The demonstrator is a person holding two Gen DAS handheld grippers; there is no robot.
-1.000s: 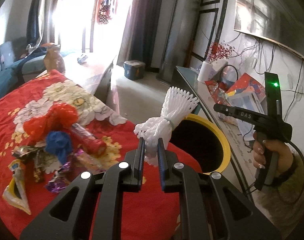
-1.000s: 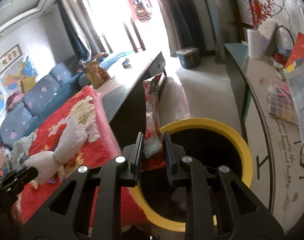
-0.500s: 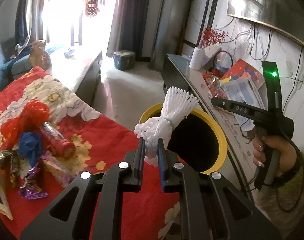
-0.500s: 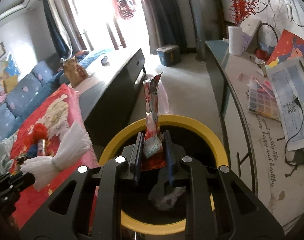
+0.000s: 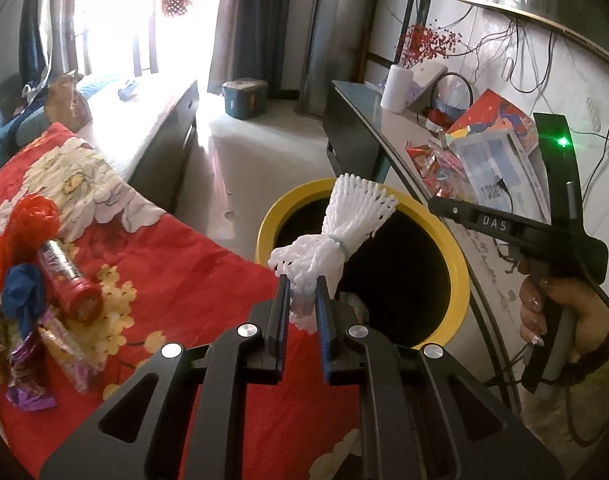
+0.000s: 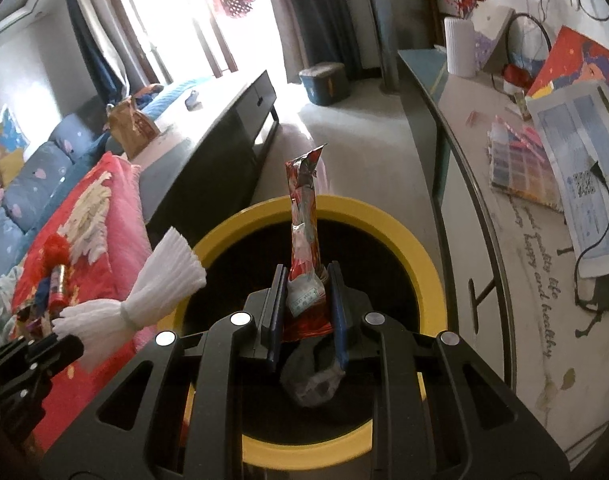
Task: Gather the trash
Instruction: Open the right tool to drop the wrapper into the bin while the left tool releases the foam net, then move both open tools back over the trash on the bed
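Left gripper (image 5: 303,294) clamping white foam net (image 5: 336,232), right gripper (image 6: 307,312) clamping red wrapper (image 6: 304,232), yellow-rimmed bin (image 6: 384,216) holding crumpled trash (image 6: 312,380)

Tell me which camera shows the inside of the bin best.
The right wrist view: it looks almost straight down into the bin, showing crumpled trash at the bottom. The left wrist view sees the bin from the side, its inside mostly dark.

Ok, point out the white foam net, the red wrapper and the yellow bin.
white foam net (image 5: 331,249): left wrist view, banded waist.
red wrapper (image 6: 304,236): right wrist view, middle of strip.
yellow bin (image 6: 400,236): right wrist view, far rim.
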